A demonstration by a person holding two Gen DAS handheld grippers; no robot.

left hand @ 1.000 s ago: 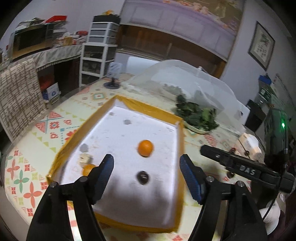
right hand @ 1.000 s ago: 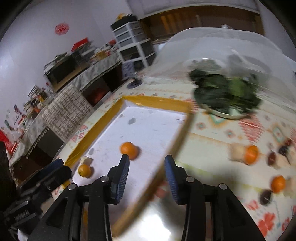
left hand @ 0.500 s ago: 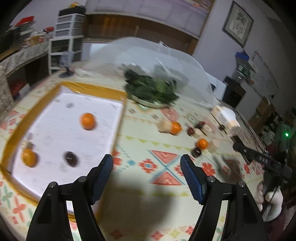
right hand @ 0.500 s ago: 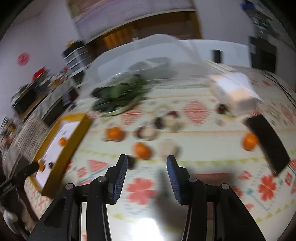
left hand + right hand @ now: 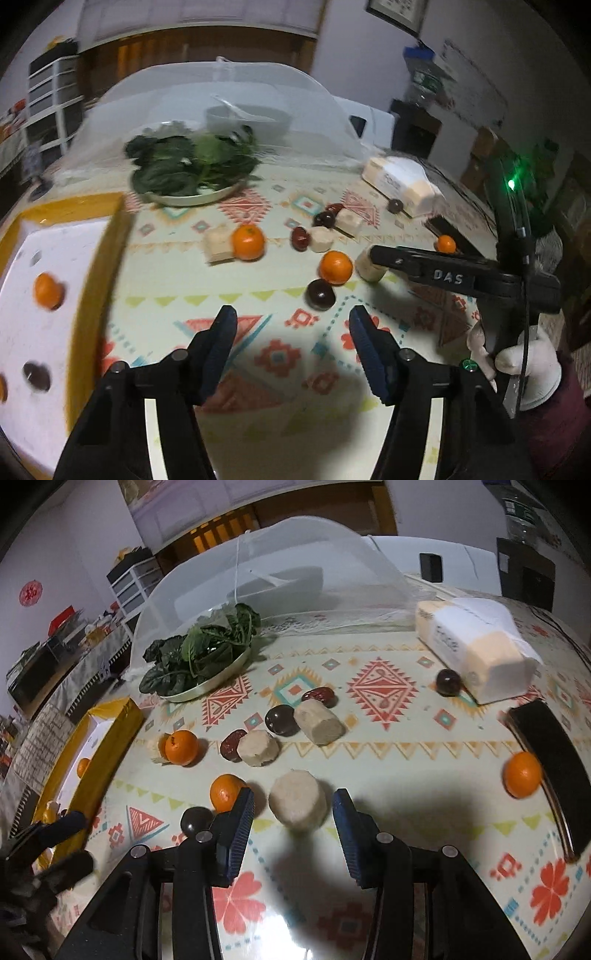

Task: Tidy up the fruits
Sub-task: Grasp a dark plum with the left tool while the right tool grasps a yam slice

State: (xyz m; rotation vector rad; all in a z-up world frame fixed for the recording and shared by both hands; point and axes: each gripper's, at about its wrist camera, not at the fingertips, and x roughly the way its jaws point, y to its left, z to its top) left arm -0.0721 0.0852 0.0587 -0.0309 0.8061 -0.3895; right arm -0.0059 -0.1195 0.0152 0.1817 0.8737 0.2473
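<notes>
Loose fruit lies on the patterned tablecloth: oranges (image 5: 248,242) (image 5: 335,267), dark round fruits (image 5: 320,293), red dates (image 5: 319,696) and beige cylinder pieces (image 5: 320,722). My left gripper (image 5: 293,325) hovers just short of a dark fruit, jaws closing with nothing between them. My right gripper (image 5: 293,805) straddles a beige piece (image 5: 298,805) that rests on the cloth; small gaps show at both pads. An orange (image 5: 226,792) and a dark fruit (image 5: 195,821) sit just left of its left finger. The yellow-rimmed white tray (image 5: 110,258) at the left holds an orange (image 5: 47,290) and a dark fruit (image 5: 36,376).
A plate of leafy greens (image 5: 192,166) stands at the edge of a mesh food cover (image 5: 295,554) at the back. A white wrapped pack (image 5: 476,646) and a flat black object (image 5: 546,760) with an orange (image 5: 522,774) against it lie at the right.
Both views have swung right, off the tray and onto the loose fruit. The left jaws have narrowed. The right gripper has come down around the beige piece.
</notes>
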